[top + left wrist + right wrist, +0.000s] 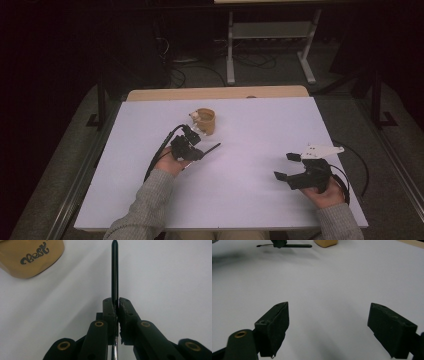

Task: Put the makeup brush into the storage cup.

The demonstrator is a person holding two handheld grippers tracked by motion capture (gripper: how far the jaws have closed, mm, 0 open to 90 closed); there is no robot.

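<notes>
While the left gripper (116, 305) lies low over the white counter (250, 200), its jaws are pressed together on a thin black pen-like stick (114, 270); the stick runs straight out ahead of the pads in the left gripper view, its pointed tip far beyond them, and a pale metal stretch of it shows behind the pads, between the jaw arms; in the high view the same gripper (196, 151) sits in the person's left hand (167, 162), with the stick (212, 148) jutting out past it to the right, slanted a little upward in the picture; just beyond that gripper stands a tan cup (205, 121), near the stick but apart from it; in the left gripper view the cup (30, 257) sits ahead and to the left of the jaws, dark script lettering on its side; whether something pale on the cup's near rim in the high view is a part of it I cannot tell; the right gripper (287, 166) is held in the right hand (327, 195) well apart from the left one, over bare counter, its jaws spread wide with nothing between them; in the right gripper view (328, 322) the two black pads stand far apart, and the stick (287, 245) and the cup (325, 243) show far ahead, at the top edge.
</notes>
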